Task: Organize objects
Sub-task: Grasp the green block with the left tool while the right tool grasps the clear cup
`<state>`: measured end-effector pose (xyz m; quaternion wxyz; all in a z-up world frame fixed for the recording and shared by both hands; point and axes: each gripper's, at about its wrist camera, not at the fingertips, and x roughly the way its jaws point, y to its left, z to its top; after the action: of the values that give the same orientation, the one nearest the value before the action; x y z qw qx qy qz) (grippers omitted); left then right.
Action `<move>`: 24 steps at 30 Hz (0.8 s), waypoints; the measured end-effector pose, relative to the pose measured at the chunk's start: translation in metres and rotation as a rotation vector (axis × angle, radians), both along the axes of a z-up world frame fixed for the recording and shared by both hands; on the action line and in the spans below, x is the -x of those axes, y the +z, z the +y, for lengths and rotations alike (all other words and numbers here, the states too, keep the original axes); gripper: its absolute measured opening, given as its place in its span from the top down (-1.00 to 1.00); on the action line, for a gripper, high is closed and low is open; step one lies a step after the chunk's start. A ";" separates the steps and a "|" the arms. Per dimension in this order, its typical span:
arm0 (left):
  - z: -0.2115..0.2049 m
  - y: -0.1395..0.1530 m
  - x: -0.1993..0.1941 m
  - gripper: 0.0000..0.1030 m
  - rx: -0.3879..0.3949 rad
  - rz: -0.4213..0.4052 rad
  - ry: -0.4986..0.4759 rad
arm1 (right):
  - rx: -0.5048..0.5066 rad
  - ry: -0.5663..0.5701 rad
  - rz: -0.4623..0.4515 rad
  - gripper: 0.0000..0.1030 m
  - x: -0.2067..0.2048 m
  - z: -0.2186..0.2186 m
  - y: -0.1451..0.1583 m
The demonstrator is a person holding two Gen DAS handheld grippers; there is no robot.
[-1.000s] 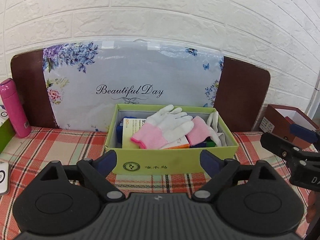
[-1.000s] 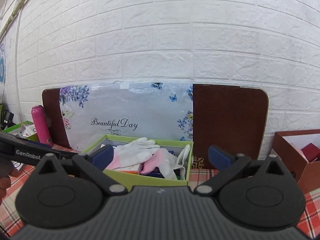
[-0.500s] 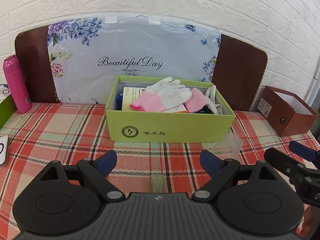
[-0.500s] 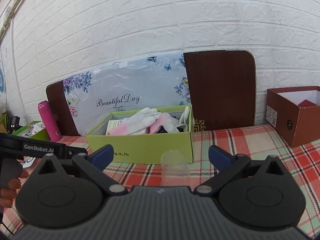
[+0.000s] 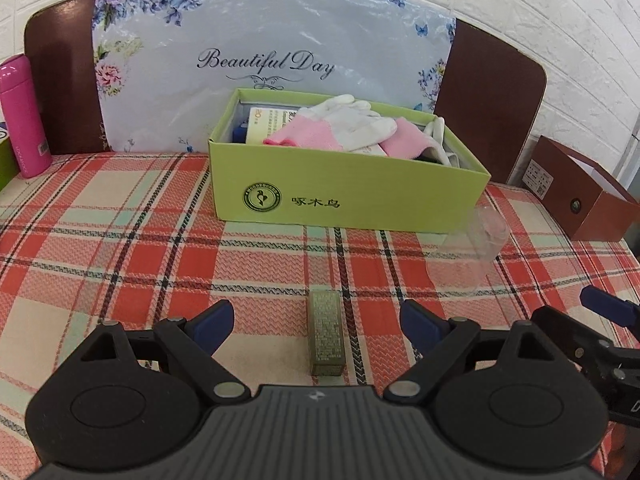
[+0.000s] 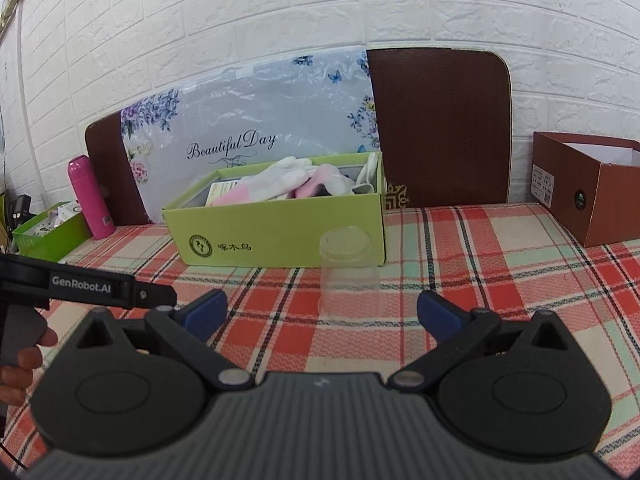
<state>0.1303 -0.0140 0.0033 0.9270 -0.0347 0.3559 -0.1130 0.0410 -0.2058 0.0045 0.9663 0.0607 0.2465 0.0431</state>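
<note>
While both grippers hung over the plaid cloth [image 5: 120, 216], the left gripper [image 5: 316, 322] stood wide open, holding nothing — a small olive box [image 5: 326, 334] lay flat on the cloth between its blue pads [image 5: 214, 322], not touching either. The olive box was a slim carton, long side pointing away, fine print on top. The right gripper [image 6: 322, 312] was wide open too, empty. A clear cup [image 6: 348, 274] stood upside down just ahead of it, roughly centred between the fingers, apart from both — see-through plastic, wider at the bottom. The cup sat just in front of the green box's [image 6: 280, 236] right corner. The green box held pink-and-white gloves [image 5: 340, 128] on top of other items. A brown box [image 6: 588, 196] stood far right, a pink bottle [image 6: 90, 198] far left.
</note>
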 end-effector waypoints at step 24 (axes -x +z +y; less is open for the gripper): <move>0.005 -0.036 -0.004 0.29 -0.063 0.076 -0.054 | 0.200 0.006 0.033 -0.44 -0.096 0.018 -0.042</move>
<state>0.1346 -0.0087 -0.0327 0.9100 -0.0002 0.3952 -0.1254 0.1366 -0.1882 -0.0370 0.9632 -0.0363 0.2654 0.0201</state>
